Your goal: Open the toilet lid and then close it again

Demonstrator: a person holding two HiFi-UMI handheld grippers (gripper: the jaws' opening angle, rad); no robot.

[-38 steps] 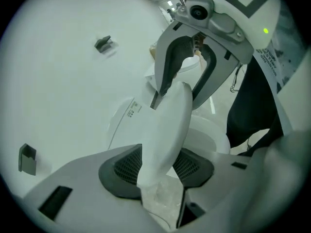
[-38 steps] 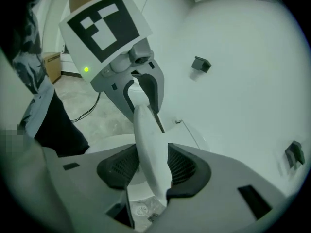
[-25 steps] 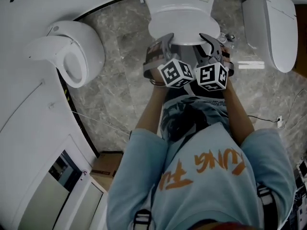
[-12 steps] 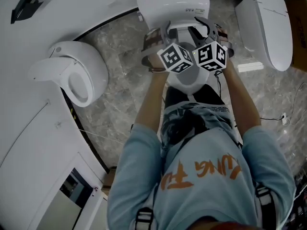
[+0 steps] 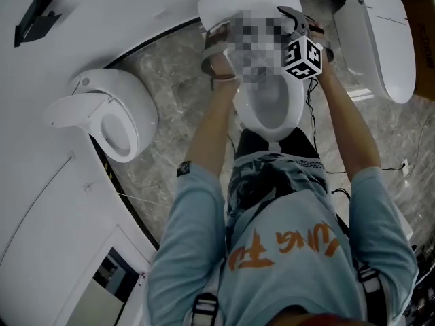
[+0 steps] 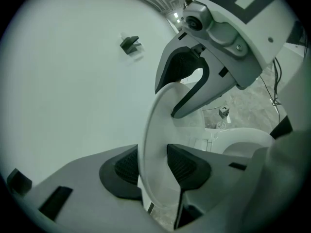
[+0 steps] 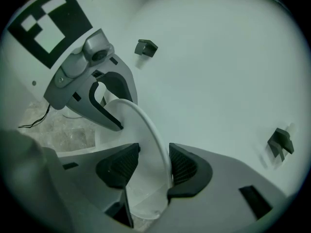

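Lifting is almost finished: the toilet lid (image 5: pixel 248 2) now stands nearly upright at the top of the head view, leaning back toward the curved white wall (image 6: pixel 73 81). A second ago it lay flat over the toilet and hid the inside. Half a second ago it was partway up. Now the bowl (image 5: pixel 268 104) shows fully open below it, in front of the person standing over the grey stone floor (image 5: pixel 170 100).

Both arms have reached further forward and up with the lid. The left tool (image 6: pixel 153 166) has the lid's rim between its two dark ribbed pads, and both pads appear to touch it. The right tool (image 7: pixel 154 166) holds the opposite side of the rim the same way, with the thin edge against one pad and the lid's white surface against the other. The jaws of both tools have just been opening, with the lid between them, so the grip looks light rather than firm.

For the task, this likely means the opening half is done or very close. The closing half has not begun. The lid probably needs to settle upright, then be brought back down onto the bowl under control.
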